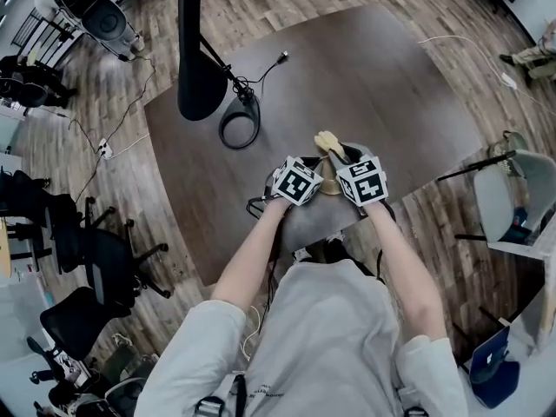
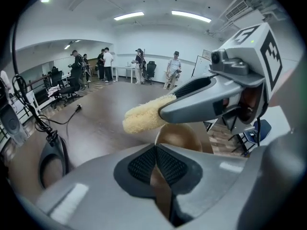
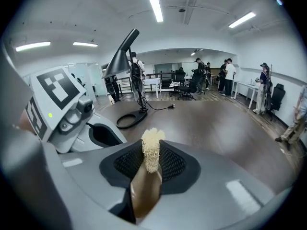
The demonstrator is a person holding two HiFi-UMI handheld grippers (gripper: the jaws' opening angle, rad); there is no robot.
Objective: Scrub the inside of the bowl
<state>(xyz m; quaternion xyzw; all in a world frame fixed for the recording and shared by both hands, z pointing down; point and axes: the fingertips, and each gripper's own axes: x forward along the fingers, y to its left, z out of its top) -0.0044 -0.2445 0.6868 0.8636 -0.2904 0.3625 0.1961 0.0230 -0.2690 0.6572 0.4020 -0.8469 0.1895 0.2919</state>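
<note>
A golden-brown bowl (image 1: pixel 331 183) is held up near the dark table's (image 1: pixel 365 76) front edge, between my two grippers. My left gripper (image 1: pixel 297 182) is shut on the bowl's rim; in the left gripper view the brown wall (image 2: pixel 178 137) runs between the pads (image 2: pixel 142 165). My right gripper (image 1: pixel 362 180) is shut on a pale yellow loofah sponge (image 1: pixel 327 141), which sticks out past its tips just above the bowl. The sponge (image 3: pixel 152 150) stands pinched between the right pads, with brown surface showing in the gap below it. From the left gripper view the sponge (image 2: pixel 143 113) hangs over the bowl's mouth.
A black desk lamp (image 1: pixel 198 63) with a ring base (image 1: pixel 240 123) and a loose cable stands on the far left of the table. Office chairs (image 1: pixel 95 259) crowd the floor at left, and a grey chair (image 1: pixel 512 198) stands at right. People stand far back in the room.
</note>
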